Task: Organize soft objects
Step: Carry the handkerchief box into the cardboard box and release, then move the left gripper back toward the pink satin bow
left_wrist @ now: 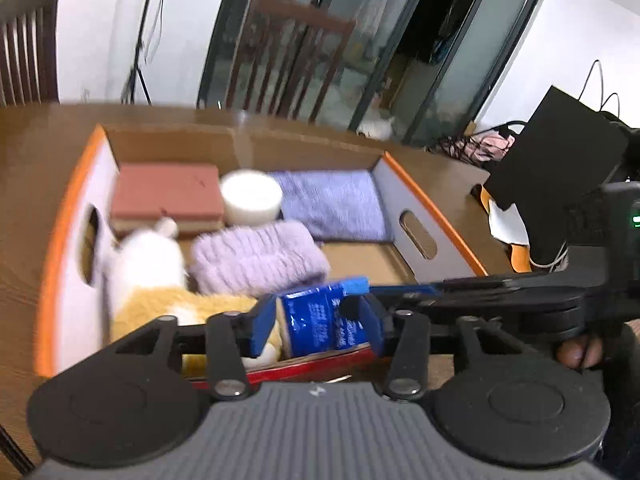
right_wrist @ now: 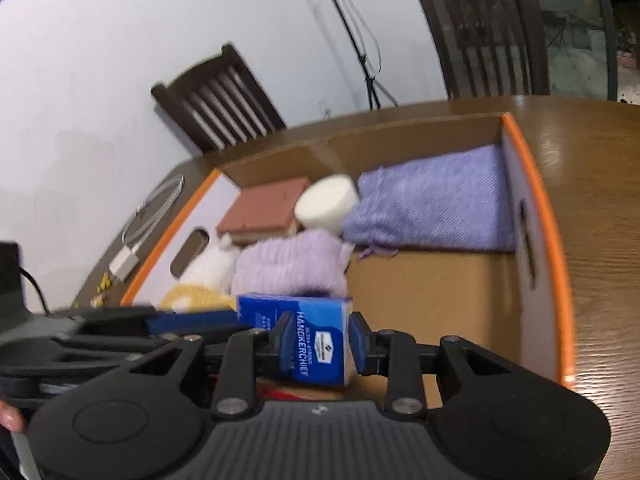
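Both the left gripper point(left_wrist: 320, 326) and the right gripper point(right_wrist: 318, 344) have their fingers clamped on the glossy blue tissue pack point(right_wrist: 308, 340), above the near edge of the cardboard box point(right_wrist: 532, 184), beside the fluffy lilac knit roll point(right_wrist: 290, 266).

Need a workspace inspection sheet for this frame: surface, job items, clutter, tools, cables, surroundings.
Surface: brown wooden table, with an orange-rimmed cardboard box on it.
Job's things: in the box, purple folded towel, lilac knit hat, white-and-yellow plush toy, pink sponge block, white round foam. Blue handkerchief pack is held above the box's near end.
Clutter: black box right of the cardboard box; small yellow bits by the charger.
Tools: left tool and right tool both shut on the pack.
Cables: white charger cable coiled left of the box; dark cables near the black box.
Surroundings: wooden chairs, glass door, white wall.
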The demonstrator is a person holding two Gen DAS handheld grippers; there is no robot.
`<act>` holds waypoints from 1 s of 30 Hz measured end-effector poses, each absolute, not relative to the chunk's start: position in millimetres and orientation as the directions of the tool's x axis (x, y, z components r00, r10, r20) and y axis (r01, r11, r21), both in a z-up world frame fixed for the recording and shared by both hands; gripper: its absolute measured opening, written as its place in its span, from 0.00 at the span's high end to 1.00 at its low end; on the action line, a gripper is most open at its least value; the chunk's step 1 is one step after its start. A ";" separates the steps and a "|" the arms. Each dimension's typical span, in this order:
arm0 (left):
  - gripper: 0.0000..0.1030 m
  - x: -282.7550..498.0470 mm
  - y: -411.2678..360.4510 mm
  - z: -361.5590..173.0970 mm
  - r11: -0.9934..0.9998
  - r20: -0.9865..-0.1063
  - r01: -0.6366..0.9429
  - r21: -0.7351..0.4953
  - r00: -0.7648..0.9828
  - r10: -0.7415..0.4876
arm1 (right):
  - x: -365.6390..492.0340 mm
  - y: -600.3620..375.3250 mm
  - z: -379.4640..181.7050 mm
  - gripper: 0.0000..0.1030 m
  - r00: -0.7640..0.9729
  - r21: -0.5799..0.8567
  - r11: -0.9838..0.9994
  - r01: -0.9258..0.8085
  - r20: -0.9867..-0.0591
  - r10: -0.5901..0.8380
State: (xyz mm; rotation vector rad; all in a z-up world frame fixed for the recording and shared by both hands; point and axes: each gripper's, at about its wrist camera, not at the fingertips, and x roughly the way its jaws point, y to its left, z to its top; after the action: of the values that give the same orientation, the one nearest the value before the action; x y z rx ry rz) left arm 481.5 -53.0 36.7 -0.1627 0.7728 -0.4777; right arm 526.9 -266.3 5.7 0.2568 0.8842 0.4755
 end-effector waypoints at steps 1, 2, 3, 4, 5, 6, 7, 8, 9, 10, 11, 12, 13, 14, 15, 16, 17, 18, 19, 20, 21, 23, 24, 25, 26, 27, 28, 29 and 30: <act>0.52 476.2 -48.8 42.2 0.884 -0.623 0.361 -0.297 0.629 -0.466 | 525.5 -263.3 5.2 0.65 0.537 0.398 0.868 -0.297 -0.682 0.497; 0.52 471.1 -44.0 47.9 0.888 -0.614 0.361 -0.285 0.643 -0.458 | 525.6 -260.9 5.3 0.62 0.536 0.397 0.867 -0.300 -0.682 0.498; 0.50 467.7 -40.0 52.4 0.891 -0.607 0.359 -0.276 0.654 -0.452 | 524.9 -259.9 6.0 0.60 0.537 0.402 0.867 -0.294 -0.682 0.498; 0.48 463.0 -34.6 57.7 0.895 -0.600 0.356 -0.268 0.665 -0.445 | 523.2 -260.9 7.3 0.60 0.537 0.402 0.868 -0.291 -0.682 0.496; 0.48 458.5 -30.1 63.0 0.900 -0.596 0.350 -0.261 0.675 -0.435 | 521.4 -260.4 9.4 0.59 0.539 0.400 0.869 -0.290 -0.682 0.494; 0.47 453.8 -25.0 68.5 0.905 -0.592 0.344 -0.252 0.685 -0.425 | 518.1 -260.7 13.2 0.58 0.545 0.399 0.871 -0.287 -0.680 0.491; 0.46 447.9 -19.6 74.8 0.910 -0.585 0.335 -0.244 0.697 -0.414 | 513.8 -260.6 18.2 0.56 0.551 0.393 0.873 -0.288 -0.678 0.487; 0.46 441.8 -15.3 81.0 0.915 -0.578 0.327 -0.237 0.709 -0.404 | 508.2 -261.1 25.2 0.56 0.563 0.382 0.878 -0.288 -0.674 0.478; 0.45 433.7 -10.2 88.8 0.919 -0.567 0.322 -0.229 0.723 -0.395 | 502.1 -262.4 32.9 0.55 0.578 0.370 0.882 -0.291 -0.667 0.470; 0.44 426.2 -7.0 95.3 0.920 -0.556 0.321 -0.224 0.734 -0.391 | 494.3 -263.2 43.4 0.53 0.597 0.353 0.886 -0.300 -0.655 0.463; 0.42 418.1 -3.3 102.3 0.922 -0.543 0.318 -0.219 0.746 -0.386 | 486.6 -265.3 53.9 0.52 0.614 0.341 0.889 -0.305 -0.643 0.458; 0.39 408.7 0.4 109.9 0.925 -0.529 0.317 -0.211 0.759 -0.381 | 478.2 -267.3 66.0 0.49 0.634 0.328 0.892 -0.311 -0.628 0.452; 0.36 398.0 3.9 118.0 0.926 -0.511 0.319 -0.200 0.772 -0.377 | 466.9 -269.8 79.7 0.47 0.656 0.312 0.895 -0.319 -0.609 0.446; 0.34 387.8 7.1 125.2 0.928 -0.495 0.321 -0.187 0.785 -0.371 | 457.0 -272.6 91.7 0.46 0.675 0.295 0.898 -0.326 -0.593 0.440; 0.31 376.9 10.2 132.0 0.931 -0.480 0.322 -0.172 0.798 -0.365 | 444.5 -275.6 105.2 0.44 0.698 0.272 0.903 -0.333 -0.572 0.430; 0.28 365.7 13.4 138.3 0.933 -0.464 0.322 -0.161 0.810 -0.360 | 432.1 -278.5 117.3 0.40 0.721 0.247 0.908 -0.337 -0.553 0.418; 0.27 354.4 16.5 144.1 0.934 -0.447 0.322 -0.155 0.820 -0.357 | 418.7 -281.8 128.8 0.38 0.747 0.223 0.915 -0.337 -0.529 0.403; 0.26 345.3 18.4 148.8 0.934 -0.434 0.322 -0.152 0.828 -0.356 | 404.4 -285.5 139.9 0.35 0.772 0.199 0.920 -0.338 -0.501 0.392; 0.24 334.5 20.5 153.6 0.934 -0.419 0.325 -0.147 0.835 -0.356 | 391.8 -288.6 148.5 0.33 0.790 0.184 0.923 -0.339 -0.477 0.385; 0.23 325.0 22.5 157.3 0.935 -0.405 0.326 -0.141 0.842 -0.355 | 379.6 -291.6 156.3 0.32 0.804 0.176 0.924 -0.339 -0.456 0.382; 0.21 314.8 23.2 161.0 0.936 -0.390 0.325 -0.134 0.851 -0.351 | 368.4 -293.9 163.1 0.31 0.813 0.171 0.924 -0.342 -0.439 0.382; 0.21 301.2 24.8 166.9 0.937 -0.375 0.328 -0.119 0.859 -0.348 | 351.7 -295.4 172.4 0.31 0.820 0.160 0.922 -0.353 -0.421 0.387; 0.21 294.3 24.4 169.6 0.937 -0.368 0.329 -0.115 0.862 -0.348 | 344.3 -295.0 176.1 0.31 0.824 0.152 0.922 -0.356 -0.413 0.387; 0.20 289.5 24.7 171.1 0.937 -0.363 0.331 -0.115 0.864 -0.349 | 337.5 -294.4 179.2 0.31 0.828 0.147 0.921 -0.360 -0.405 0.388; 0.20 283.7 24.7 172.2 0.936 -0.358 0.332 -0.114 0.866 -0.350 | 331.7 -292.8 181.3 0.31 0.830 0.144 0.920 -0.364 -0.397 0.391; 0.20 277.7 24.0 172.7 0.937 -0.351 0.331 -0.110 0.869 -0.349 | 325.3 -291.3 182.9 0.31 0.834 0.143 0.919 -0.368 -0.387 0.394; 0.20 272.9 24.1 171.5 0.937 -0.346 0.332 -0.105 0.872 -0.347 | 319.3 -290.4 183.8 0.31 0.835 0.142 0.916 -0.376 -0.377 0.401; 0.19 268.2 23.4 169.4 0.938 -0.342 0.332 -0.098 0.874 -0.345 | 313.6 -288.9 183.6 0.31 0.835 0.140 0.912 -0.386 -0.368 0.409; 0.19 265.3 23.1 166.3 0.939 -0.343 0.332 -0.093 0.874 -0.343 | 307.6 -287.2 182.3 0.31 0.834 0.138 0.908 -0.396 -0.360 0.419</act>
State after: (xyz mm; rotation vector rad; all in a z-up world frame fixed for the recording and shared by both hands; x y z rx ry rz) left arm 265.3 23.1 166.3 -0.0321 0.3642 -0.3523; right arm 307.6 -287.2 182.3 0.0584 0.3948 0.4321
